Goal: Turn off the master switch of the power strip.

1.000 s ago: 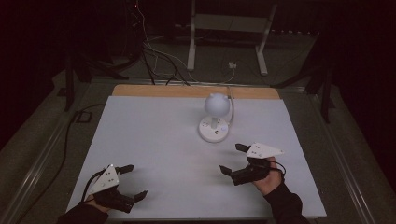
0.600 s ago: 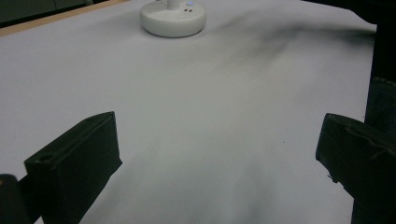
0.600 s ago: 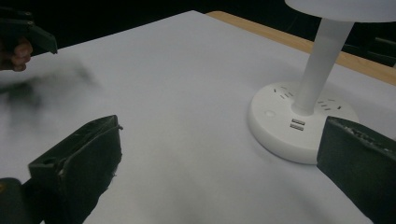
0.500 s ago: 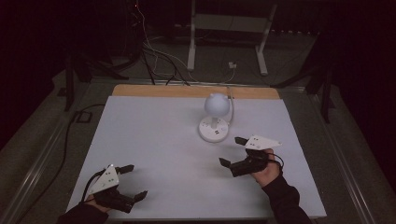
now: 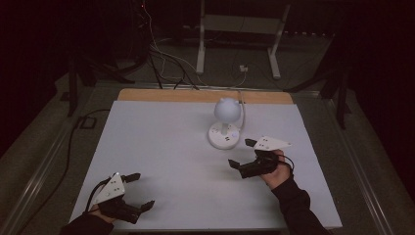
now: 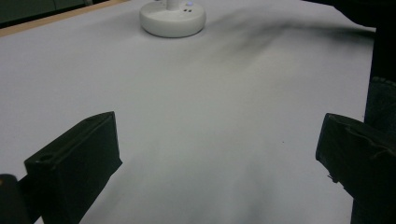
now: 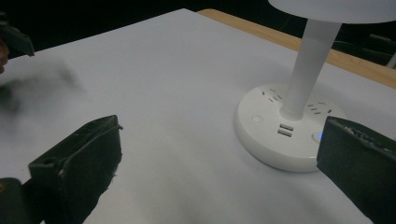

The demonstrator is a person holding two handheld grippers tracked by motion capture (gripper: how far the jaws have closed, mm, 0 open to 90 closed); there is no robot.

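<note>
Left gripper (image 5: 138,190) sits at about 7 o'clock on the white table sheet (image 5: 161,147), near the front edge, held by the person's left hand (image 5: 100,211). Its two black jaws stand wide apart with nothing between them; in the left gripper view only the bare sheet lies between the jaws. From this gripper, the white lamp (image 5: 225,125) is at about 1 o'clock, well apart; its round base (image 6: 173,18) shows at the top of the left gripper view.

At the centre, a little toward 12 o'clock, the lamp stands upright on the sheet. It has a round globe head (image 5: 227,108), a short white stem (image 7: 310,70) and a flat round base with two USB ports (image 7: 284,130) and a small blue light (image 7: 319,136). A wooden strip (image 5: 195,95) runs along the far edge of the table.

At about 4 o'clock, the right gripper (image 5: 242,152) is held by the right hand (image 5: 275,171), just beside the lamp base but not touching it. Its jaws are also wide apart and empty. In the right gripper view the lamp base lies near the right jaw.
</note>
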